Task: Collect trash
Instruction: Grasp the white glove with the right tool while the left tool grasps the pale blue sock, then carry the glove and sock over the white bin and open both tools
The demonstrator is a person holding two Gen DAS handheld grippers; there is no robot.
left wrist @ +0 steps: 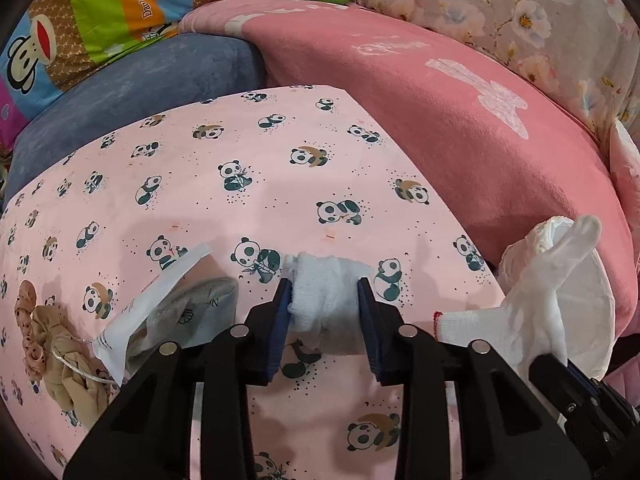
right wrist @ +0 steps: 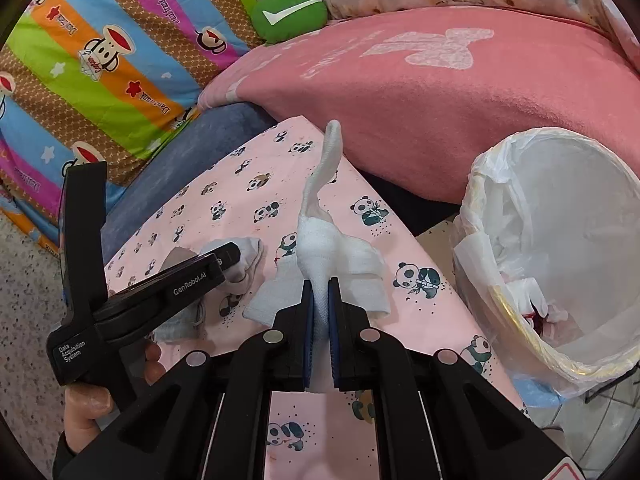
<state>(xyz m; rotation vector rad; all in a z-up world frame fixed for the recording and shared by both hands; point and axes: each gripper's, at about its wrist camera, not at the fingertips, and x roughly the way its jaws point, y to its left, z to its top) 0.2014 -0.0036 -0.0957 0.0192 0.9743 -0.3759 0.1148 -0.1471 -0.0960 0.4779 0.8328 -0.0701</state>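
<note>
In the left wrist view my left gripper (left wrist: 325, 300) has its jaws on either side of a pale blue-white sock (left wrist: 326, 300) lying on the pink panda sheet (left wrist: 240, 184); the pads touch it. In the right wrist view my right gripper (right wrist: 320, 300) is shut on a white glove (right wrist: 320, 240) and holds it above the sheet, one finger of the glove sticking up. The glove also shows in the left wrist view (left wrist: 532, 312). A bin lined with a white bag (right wrist: 560, 240) stands to the right, with some white and red trash inside.
A clear packet with grey cloth (left wrist: 172, 312) and a beige crumpled cloth (left wrist: 60, 360) lie at the left of the sheet. A pink blanket (right wrist: 440, 100), a blue cushion (left wrist: 120, 92), a striped monkey quilt (right wrist: 100, 60) and a green pillow (right wrist: 292, 14) lie behind.
</note>
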